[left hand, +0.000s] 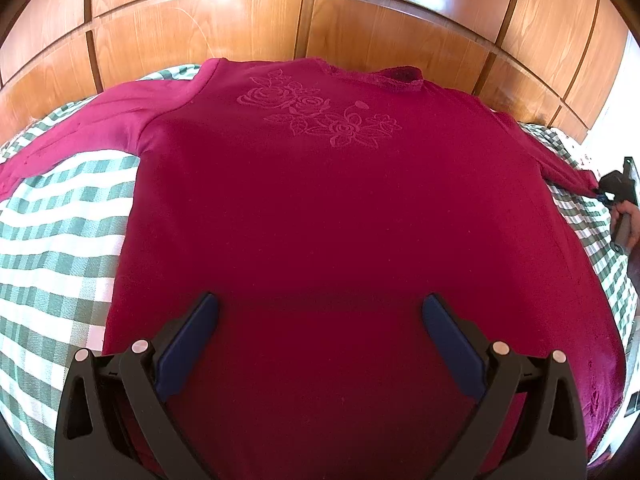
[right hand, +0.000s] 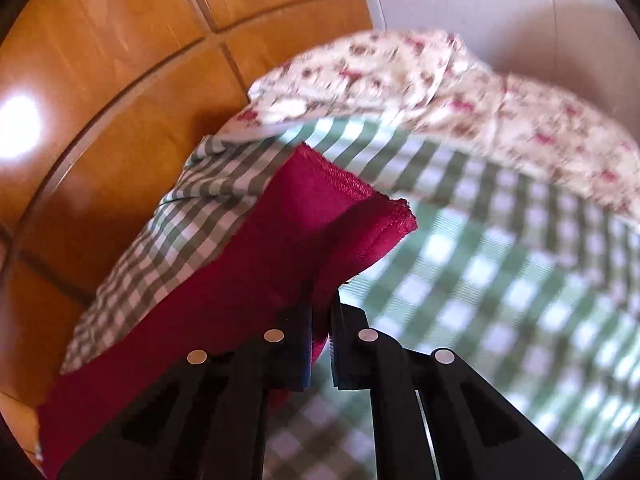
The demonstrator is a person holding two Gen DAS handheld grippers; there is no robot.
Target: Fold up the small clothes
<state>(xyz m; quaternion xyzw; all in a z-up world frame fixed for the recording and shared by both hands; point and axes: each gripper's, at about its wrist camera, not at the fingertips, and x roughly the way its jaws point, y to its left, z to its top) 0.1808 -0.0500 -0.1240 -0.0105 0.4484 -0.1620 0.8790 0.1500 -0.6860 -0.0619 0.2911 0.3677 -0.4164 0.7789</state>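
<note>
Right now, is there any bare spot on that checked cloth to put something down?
Yes: the checked cloth is bare below the top's spread sleeve, and between the gripped sleeve and the flowered fabric. The middle is covered.

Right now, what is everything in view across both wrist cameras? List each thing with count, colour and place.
sweater: one, magenta, flat on the bed, rose embroidery near the collar
sleeve cuff: one, magenta, lifted, pinched at the right side
checked cover: one, green and white, under the sweater
floral cloth: one, cream with red, beyond the checked cover
wardrobe panels: several, brown wood, behind the bed
left gripper: one, black, blue pads, jaws wide over the hem
right gripper: one, black, jaws shut on the cuff
hand: one, holding the right gripper
</note>
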